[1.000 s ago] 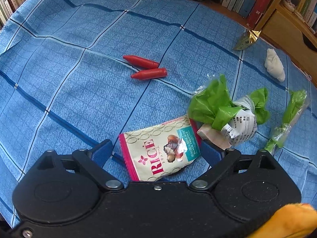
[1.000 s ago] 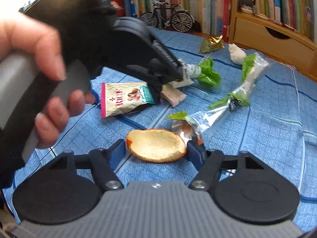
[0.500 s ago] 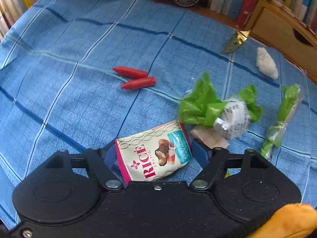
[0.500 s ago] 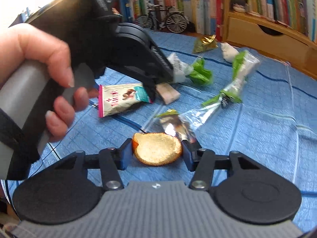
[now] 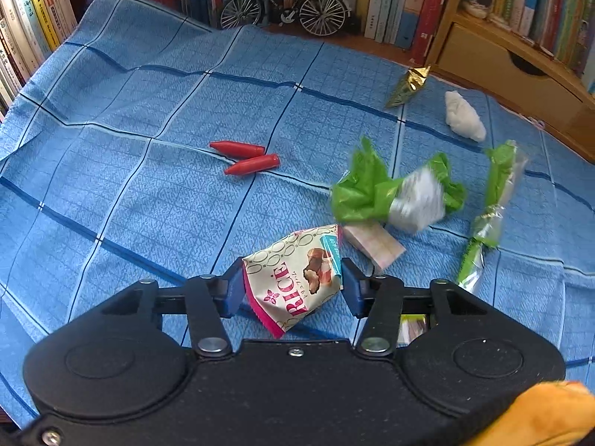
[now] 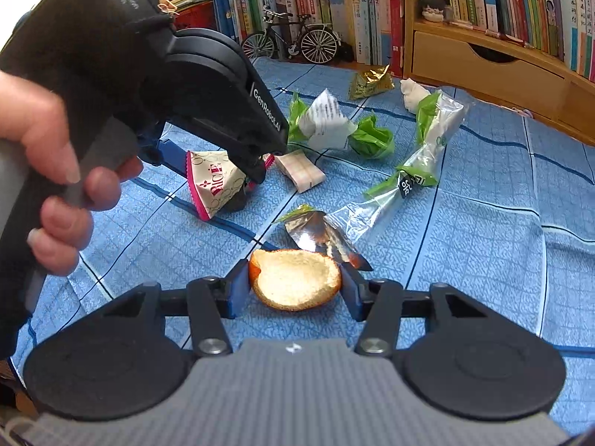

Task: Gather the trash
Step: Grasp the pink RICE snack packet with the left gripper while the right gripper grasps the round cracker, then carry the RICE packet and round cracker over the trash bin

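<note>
My left gripper (image 5: 292,277) is closing its jaws, and both blue pads press the sides of the rice snack wrapper (image 5: 288,291). The wrapper is buckled into a tent and tilted up off the blue checked cloth (image 5: 148,193). In the right wrist view the same wrapper (image 6: 214,186) hangs under the left gripper, which a hand (image 6: 55,193) holds. My right gripper (image 6: 295,288) is shut on an orange peel (image 6: 293,282), one pad against each side. A torn foil wrapper (image 6: 316,234) lies just beyond the peel.
Loose on the cloth lie a green-and-white wrapper (image 5: 394,193), a small pink-white pack (image 5: 373,243), a clear bag with green print (image 5: 491,208), a gold wrapper (image 5: 407,83), a white tissue wad (image 5: 465,115) and two red pieces (image 5: 245,156). Behind stand a model bicycle (image 5: 282,7), books and a wooden drawer unit (image 5: 502,67).
The left jaws have narrowed onto the rice wrapper, buckled it and raised it. The right jaws have drawn in against the orange peel and stayed there.
</note>
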A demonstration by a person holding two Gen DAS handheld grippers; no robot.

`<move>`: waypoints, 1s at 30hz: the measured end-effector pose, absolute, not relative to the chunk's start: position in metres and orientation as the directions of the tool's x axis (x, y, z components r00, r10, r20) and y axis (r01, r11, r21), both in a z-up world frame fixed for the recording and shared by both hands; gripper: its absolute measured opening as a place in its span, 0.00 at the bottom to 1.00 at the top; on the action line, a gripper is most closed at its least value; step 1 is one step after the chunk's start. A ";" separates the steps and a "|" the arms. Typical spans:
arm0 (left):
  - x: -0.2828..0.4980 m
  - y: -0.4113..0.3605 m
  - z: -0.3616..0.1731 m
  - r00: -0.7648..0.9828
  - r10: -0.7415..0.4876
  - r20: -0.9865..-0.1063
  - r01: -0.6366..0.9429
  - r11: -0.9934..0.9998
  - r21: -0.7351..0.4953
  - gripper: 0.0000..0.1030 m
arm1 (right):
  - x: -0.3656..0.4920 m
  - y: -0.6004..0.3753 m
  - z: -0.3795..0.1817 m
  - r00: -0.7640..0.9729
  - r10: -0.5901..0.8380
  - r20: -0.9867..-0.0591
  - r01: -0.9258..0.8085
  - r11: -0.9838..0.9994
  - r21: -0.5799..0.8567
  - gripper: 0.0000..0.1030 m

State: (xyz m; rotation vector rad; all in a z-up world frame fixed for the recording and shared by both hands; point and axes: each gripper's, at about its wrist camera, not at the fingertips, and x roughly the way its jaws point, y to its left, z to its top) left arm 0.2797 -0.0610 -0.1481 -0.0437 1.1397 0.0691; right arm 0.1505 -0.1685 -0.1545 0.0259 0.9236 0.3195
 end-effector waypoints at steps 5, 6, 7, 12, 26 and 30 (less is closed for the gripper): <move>0.263 -0.058 -0.140 0.425 0.029 -0.905 -0.077 0.997 -0.004 0.46 | 0.145 -0.168 -0.151 0.557 0.286 -0.780 -0.262 0.951 0.162 0.54; 0.260 -0.057 -0.139 0.427 0.028 -0.904 -0.079 0.997 -0.006 0.46 | 0.144 -0.168 -0.150 0.556 0.286 -0.780 -0.260 0.952 0.164 0.54; 0.256 -0.056 -0.137 0.429 0.028 -0.903 -0.081 0.997 -0.008 0.46 | 0.143 -0.168 -0.150 0.556 0.286 -0.781 -0.258 0.952 0.164 0.54; 0.234 -0.050 -0.130 0.441 0.028 -0.897 -0.096 0.995 -0.016 0.46 | 0.134 -0.168 -0.147 0.560 0.280 -0.779 -0.259 0.953 0.156 0.54; 0.139 -0.013 -0.115 0.451 0.041 -0.891 -0.149 0.988 -0.030 0.46 | 0.076 -0.160 -0.137 0.565 0.262 -0.782 -0.263 0.956 0.130 0.54; 0.102 0.001 -0.110 0.456 0.041 -0.889 -0.156 0.987 -0.034 0.46 | 0.051 -0.154 -0.131 0.574 0.251 -0.780 -0.261 0.958 0.117 0.54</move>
